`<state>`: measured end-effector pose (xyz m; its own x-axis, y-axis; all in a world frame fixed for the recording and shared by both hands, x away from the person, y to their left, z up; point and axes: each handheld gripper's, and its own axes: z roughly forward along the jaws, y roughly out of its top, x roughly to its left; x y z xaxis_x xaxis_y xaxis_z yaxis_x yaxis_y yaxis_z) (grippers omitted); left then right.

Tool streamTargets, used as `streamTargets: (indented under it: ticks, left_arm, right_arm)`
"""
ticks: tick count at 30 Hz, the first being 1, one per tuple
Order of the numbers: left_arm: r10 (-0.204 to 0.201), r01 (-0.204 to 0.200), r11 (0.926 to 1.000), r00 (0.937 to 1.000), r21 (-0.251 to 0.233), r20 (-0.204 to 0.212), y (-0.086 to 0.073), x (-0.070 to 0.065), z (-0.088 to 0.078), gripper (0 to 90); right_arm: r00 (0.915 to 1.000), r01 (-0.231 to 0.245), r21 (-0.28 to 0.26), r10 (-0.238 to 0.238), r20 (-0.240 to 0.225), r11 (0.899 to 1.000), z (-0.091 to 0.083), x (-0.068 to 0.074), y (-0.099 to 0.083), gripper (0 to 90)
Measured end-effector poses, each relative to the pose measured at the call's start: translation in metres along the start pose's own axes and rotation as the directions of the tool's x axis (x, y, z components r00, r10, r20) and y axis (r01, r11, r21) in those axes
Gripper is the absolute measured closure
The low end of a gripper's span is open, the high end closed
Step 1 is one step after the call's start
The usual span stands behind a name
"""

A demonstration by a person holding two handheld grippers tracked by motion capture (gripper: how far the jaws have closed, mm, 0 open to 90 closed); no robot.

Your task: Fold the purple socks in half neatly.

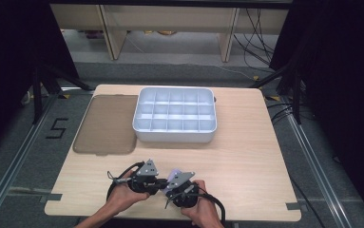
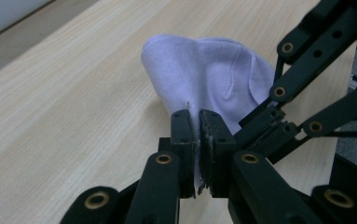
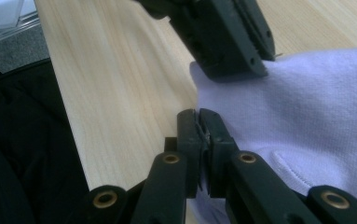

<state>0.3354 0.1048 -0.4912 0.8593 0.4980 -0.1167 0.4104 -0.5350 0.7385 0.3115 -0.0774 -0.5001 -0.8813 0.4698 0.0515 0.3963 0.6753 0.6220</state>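
Observation:
A small lilac cloth (image 1: pixel 173 176) hangs bunched between my two grippers near the table's front edge. In the left gripper view my left gripper (image 2: pixel 197 122) is shut on an edge of the cloth (image 2: pixel 209 70), which bulges up beyond the jaws. In the right gripper view my right gripper (image 3: pixel 198 120) is shut on another edge of the cloth (image 3: pixel 306 116), right beside the left gripper's jaws. In the high view the left gripper (image 1: pixel 162 182) and the right gripper (image 1: pixel 171 187) meet tip to tip, a hand behind each.
A white compartment tray (image 1: pixel 175 135) stands at the table's middle back. A brownish translucent lid (image 1: pixel 106 126) lies flat to its left. Bare wooden table (image 1: pixel 251 161) lies between tray and grippers. Cables and shelf legs are on the floor beyond.

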Motion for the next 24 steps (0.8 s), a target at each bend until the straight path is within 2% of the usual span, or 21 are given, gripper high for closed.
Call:
streamTargets:
  ticks: [1, 2, 4, 5, 6, 8, 9, 11, 13, 14, 15, 17, 19, 23, 24]
  left_arm:
    - [0.009, -0.009, 1.0000, 1.0000, 0.004, -0.001, 0.000, 0.000, 0.000, 83.7]
    - [0.033, -0.033, 0.9994, 0.9994, 0.008, -0.004, 0.001, 0.001, -0.001, 83.7]
    - [0.024, -0.024, 0.9997, 0.9997, 0.001, -0.010, 0.001, 0.000, -0.001, 83.7]
    - [0.019, -0.019, 0.9998, 0.9998, -0.006, -0.005, 0.001, -0.001, 0.000, 83.7]
    - [0.022, -0.022, 0.9997, 0.9997, 0.009, -0.005, 0.001, -0.001, -0.001, 83.7]
    - [0.007, -0.007, 1.0000, 0.9999, -0.005, -0.007, 0.001, -0.002, 0.000, 83.7]
    - [0.032, -0.032, 0.9995, 0.9994, 0.008, -0.012, 0.002, -0.001, -0.001, 83.7]
    - [0.032, -0.032, 0.9995, 0.9994, -0.005, -0.014, 0.003, -0.003, 0.000, 83.7]
    - [0.036, -0.036, 0.9993, 0.9993, -0.003, -0.010, 0.003, -0.004, 0.000, 83.8]
    - [0.039, -0.039, 0.9992, 0.9992, -0.003, -0.009, 0.003, -0.004, 0.001, 83.9]
    - [0.031, -0.031, 0.9995, 0.9994, 0.002, -0.013, 0.003, -0.005, 0.000, 83.9]
    - [0.040, -0.040, 0.9992, 0.9991, 0.006, -0.018, 0.003, -0.005, 0.000, 83.9]
    - [0.047, -0.047, 0.9989, 0.9989, -0.003, -0.011, 0.003, -0.003, -0.001, 83.9]
    - [0.046, -0.047, 0.9989, 0.9989, -0.010, -0.012, 0.004, -0.004, -0.002, 83.9]
    - [0.052, -0.052, 0.9987, 0.9985, -0.001, -0.016, 0.005, -0.004, -0.002, 83.9]
  right_arm:
    - [0.9997, -0.022, 0.007, 0.022, 0.013, 1.000, -0.003, 0.000, 0.000, 86.6]
    - [0.9999, -0.007, -0.002, 0.007, 0.008, 1.000, -0.004, -0.002, 0.001, 86.5]
    - [0.9986, -0.039, -0.024, 0.040, 0.035, 0.999, -0.012, -0.006, 0.002, 86.5]
    - [0.9989, -0.013, -0.059, 0.015, 0.045, 0.998, -0.014, -0.012, 0.003, 86.6]
    - [0.9976, -0.022, -0.062, 0.026, 0.063, 0.998, -0.019, -0.016, 0.004, 86.7]
    - [0.9953, -0.039, -0.066, 0.044, 0.086, 0.997, -0.022, -0.026, 0.004, 87.0]
    - [0.9943, -0.048, -0.075, 0.055, 0.091, 0.996, -0.020, -0.029, 0.003, 87.1]
    - [0.9932, -0.061, -0.054, 0.066, 0.096, 0.997, -0.016, -0.033, 0.001, 87.4]
    - [0.9932, -0.041, -0.028, 0.043, 0.108, 0.999, -0.012, -0.037, -0.001, 87.9]
    - [0.9935, -0.056, -0.017, 0.057, 0.098, 0.998, -0.011, -0.037, -0.001, 87.9]
    - [0.9936, -0.051, -0.032, 0.054, 0.100, 0.998, -0.008, -0.037, -0.001, 88.0]
    - [0.9938, -0.049, -0.013, 0.050, 0.099, 0.999, -0.009, -0.038, 0.000, 88.0]
    - [0.9941, -0.044, -0.029, 0.047, 0.098, 0.999, -0.010, -0.038, 0.000, 87.9]
    - [0.9875, -0.060, -0.060, 0.068, 0.142, 0.996, -0.019, -0.044, 0.002, 87.9]
    - [0.9864, -0.070, -0.045, 0.076, 0.146, 0.997, -0.019, -0.047, 0.002, 88.0]
